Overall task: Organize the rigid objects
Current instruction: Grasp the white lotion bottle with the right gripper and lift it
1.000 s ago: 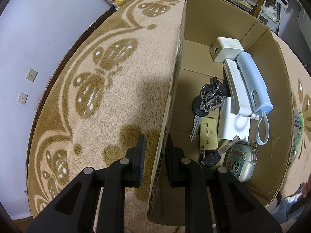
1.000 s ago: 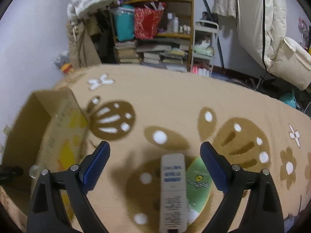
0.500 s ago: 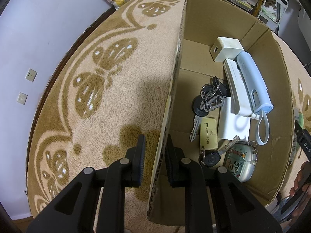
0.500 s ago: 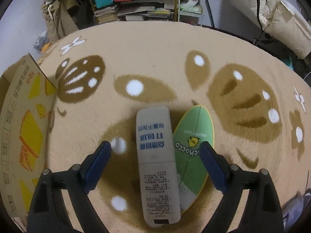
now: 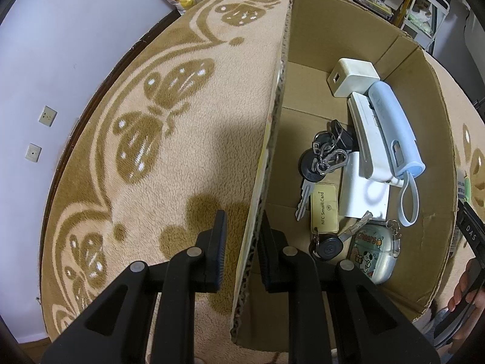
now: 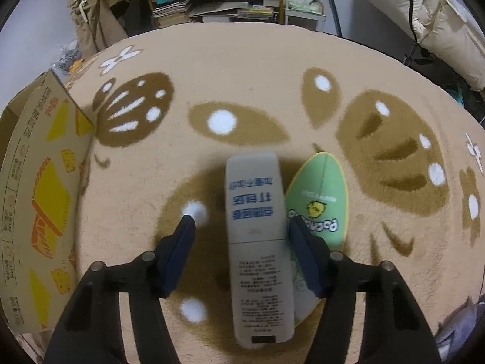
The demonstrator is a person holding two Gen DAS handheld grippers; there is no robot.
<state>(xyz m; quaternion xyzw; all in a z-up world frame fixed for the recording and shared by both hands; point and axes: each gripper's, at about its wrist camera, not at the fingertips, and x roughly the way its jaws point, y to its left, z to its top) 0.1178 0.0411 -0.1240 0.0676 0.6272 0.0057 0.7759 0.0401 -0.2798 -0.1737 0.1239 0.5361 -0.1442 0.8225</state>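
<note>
My left gripper (image 5: 242,236) is shut on the near wall of a cardboard box (image 5: 272,121). The box holds keys (image 5: 324,157), a yellow NFC card (image 5: 324,209), a white card, a white remote (image 5: 363,139), a light blue case (image 5: 394,127), a white cube (image 5: 353,75) and a clear cartoon case (image 5: 372,251). My right gripper (image 6: 241,233) is open and straddles a grey rectangular box with blue print (image 6: 257,236) lying on the carpet. A green oval item (image 6: 324,200) lies against that box's right side, under my right finger (image 6: 303,251).
The cardboard box's printed outer side (image 6: 39,200) stands at the left of the right wrist view. Shelves with books (image 6: 218,3) and a white padded coat (image 6: 424,15) lie beyond the patterned carpet (image 6: 242,75). A wall (image 5: 60,45) borders the carpet left of the box.
My right gripper has dropped lower and forward over the grey box, and its fingers have narrowed around it. My left gripper has stayed clamped on the box wall.
</note>
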